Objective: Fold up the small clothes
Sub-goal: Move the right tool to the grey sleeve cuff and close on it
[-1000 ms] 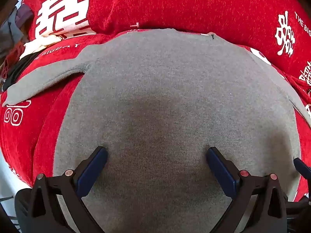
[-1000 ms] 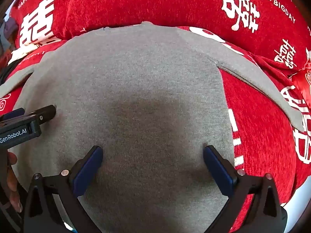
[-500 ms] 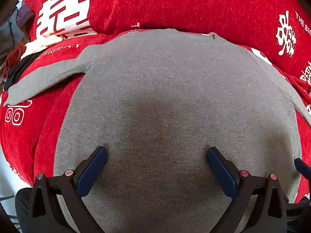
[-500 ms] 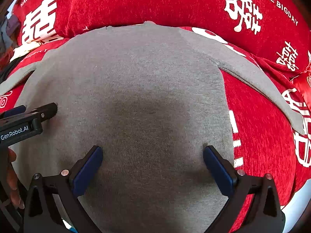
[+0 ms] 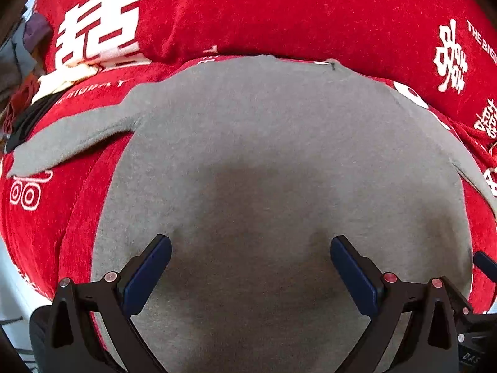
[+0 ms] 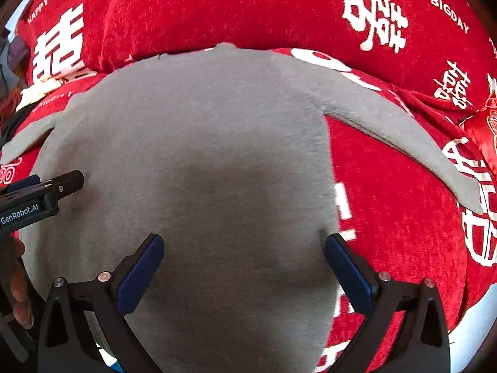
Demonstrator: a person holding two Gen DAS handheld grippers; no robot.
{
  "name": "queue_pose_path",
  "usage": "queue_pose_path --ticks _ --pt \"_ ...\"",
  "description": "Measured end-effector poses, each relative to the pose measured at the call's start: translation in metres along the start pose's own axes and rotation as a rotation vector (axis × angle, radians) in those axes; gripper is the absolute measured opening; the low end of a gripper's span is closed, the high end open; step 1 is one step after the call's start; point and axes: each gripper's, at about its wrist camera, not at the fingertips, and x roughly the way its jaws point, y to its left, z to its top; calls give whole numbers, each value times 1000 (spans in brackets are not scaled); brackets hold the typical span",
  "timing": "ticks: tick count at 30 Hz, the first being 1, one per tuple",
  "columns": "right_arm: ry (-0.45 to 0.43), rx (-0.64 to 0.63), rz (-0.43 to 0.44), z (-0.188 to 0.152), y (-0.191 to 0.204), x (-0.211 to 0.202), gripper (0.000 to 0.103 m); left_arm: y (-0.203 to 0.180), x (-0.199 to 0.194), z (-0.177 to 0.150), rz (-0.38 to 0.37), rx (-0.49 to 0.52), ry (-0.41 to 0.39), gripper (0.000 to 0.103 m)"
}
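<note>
A small grey long-sleeved top (image 5: 264, 143) (image 6: 202, 130) lies flat on a red cover, neck toward the far side. Its left sleeve (image 5: 71, 140) stretches out to the left and its right sleeve (image 6: 403, 136) to the right. My left gripper (image 5: 250, 248) hovers open over the lower left half of the body, nothing between its blue pads. Over the lower right half my right gripper (image 6: 243, 247) also stands open, its right finger at the top's side edge. The left gripper (image 6: 37, 199) shows at the left edge of the right wrist view.
The red cover (image 5: 279, 9) carries white characters and lettering and rises into a bolster behind the top. Loose clothes (image 5: 28, 99) lie piled at the far left. A red ribbon ornament (image 6: 484, 130) sits at the far right. A hand (image 6: 18, 295) holds the left gripper.
Both grippers have crept slightly forward over the grey top. Both remain open and the top lies as before.
</note>
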Motion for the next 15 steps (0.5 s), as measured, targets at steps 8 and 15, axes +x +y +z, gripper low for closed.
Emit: queue_pose_path --ticks 8,15 --pt "-15 122 14 9 -49 1 103 -30 -5 15 -16 55 -8 102" --pt "-34 266 -36 11 -122 4 103 -70 -2 32 -35 113 -2 102"
